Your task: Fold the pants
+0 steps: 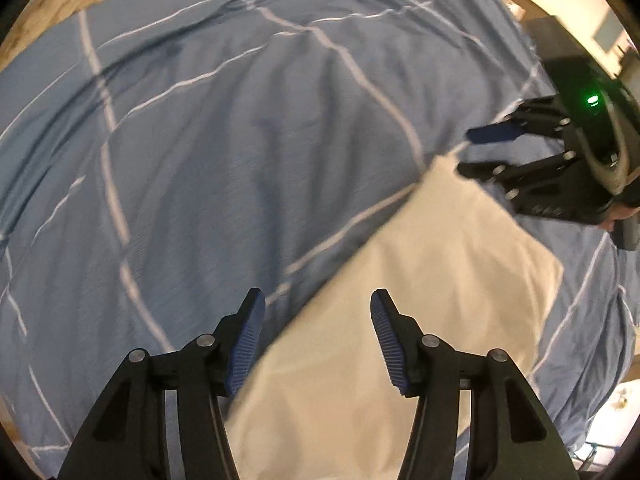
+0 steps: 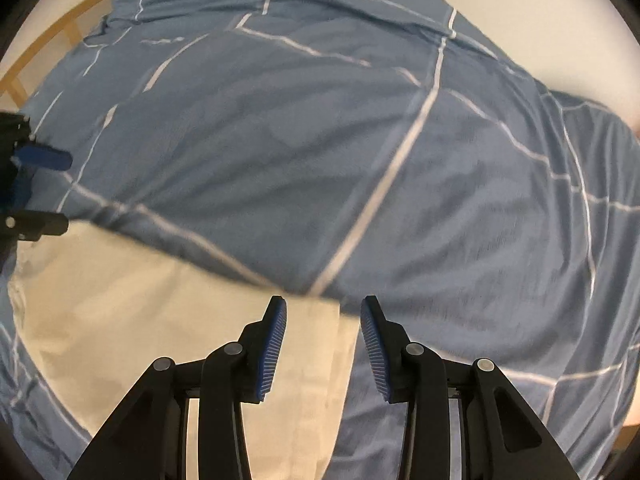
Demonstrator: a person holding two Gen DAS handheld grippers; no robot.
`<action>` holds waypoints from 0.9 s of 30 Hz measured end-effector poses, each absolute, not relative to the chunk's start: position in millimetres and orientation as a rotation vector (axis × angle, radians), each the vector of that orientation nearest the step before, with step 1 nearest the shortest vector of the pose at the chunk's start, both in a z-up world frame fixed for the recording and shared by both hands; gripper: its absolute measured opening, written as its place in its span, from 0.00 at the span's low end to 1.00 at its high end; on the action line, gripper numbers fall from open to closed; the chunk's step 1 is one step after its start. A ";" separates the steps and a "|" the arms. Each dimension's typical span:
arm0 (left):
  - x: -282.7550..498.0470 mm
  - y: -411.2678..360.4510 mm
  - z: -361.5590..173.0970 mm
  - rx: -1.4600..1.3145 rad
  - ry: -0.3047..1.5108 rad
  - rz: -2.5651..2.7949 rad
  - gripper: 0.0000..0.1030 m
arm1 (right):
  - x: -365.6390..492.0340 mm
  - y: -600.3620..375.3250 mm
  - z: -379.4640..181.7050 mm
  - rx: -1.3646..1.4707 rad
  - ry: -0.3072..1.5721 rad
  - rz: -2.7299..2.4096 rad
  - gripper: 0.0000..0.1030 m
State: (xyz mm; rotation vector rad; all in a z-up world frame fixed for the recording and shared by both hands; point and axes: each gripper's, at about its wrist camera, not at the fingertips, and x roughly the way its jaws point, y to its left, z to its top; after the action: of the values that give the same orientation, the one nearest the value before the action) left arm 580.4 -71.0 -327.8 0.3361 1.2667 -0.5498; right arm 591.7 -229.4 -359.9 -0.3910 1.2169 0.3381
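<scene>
Cream pants (image 1: 420,280) lie flat in a folded block on a blue bedcover; they also show in the right wrist view (image 2: 160,320). My left gripper (image 1: 316,300) is open and empty, over the near left edge of the pants. My right gripper (image 2: 323,306) is open and empty, over the pants' right edge. In the left wrist view the right gripper (image 1: 472,152) hovers open at the pants' far corner. In the right wrist view the left gripper (image 2: 60,192) shows at the far left edge, open.
The blue bedcover with white lines (image 1: 240,140) covers the whole bed and is rumpled (image 2: 400,140). A wooden bed frame (image 2: 44,48) shows at the left edge. Floor and furniture (image 1: 560,12) lie beyond the bed's right edge.
</scene>
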 end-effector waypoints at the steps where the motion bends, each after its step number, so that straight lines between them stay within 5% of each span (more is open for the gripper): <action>1: 580.4 -76.6 -328.5 0.342 1.266 -0.556 0.52 | 591.0 -233.8 -362.9 -0.386 1.224 0.342 0.38; 25: 583.7 -93.6 -390.2 0.278 1.397 -0.501 0.52 | 608.1 -275.9 -412.0 -0.052 1.336 0.362 0.33; 27: 582.8 -94.1 -391.4 0.278 1.398 -0.497 0.52 | 609.4 -278.2 -414.6 -0.031 1.345 0.356 0.26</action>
State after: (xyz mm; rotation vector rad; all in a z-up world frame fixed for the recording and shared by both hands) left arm 582.8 -94.1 -391.4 0.2777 1.3984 -0.4968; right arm 609.4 -278.2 -414.6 -0.0315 1.3448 0.3563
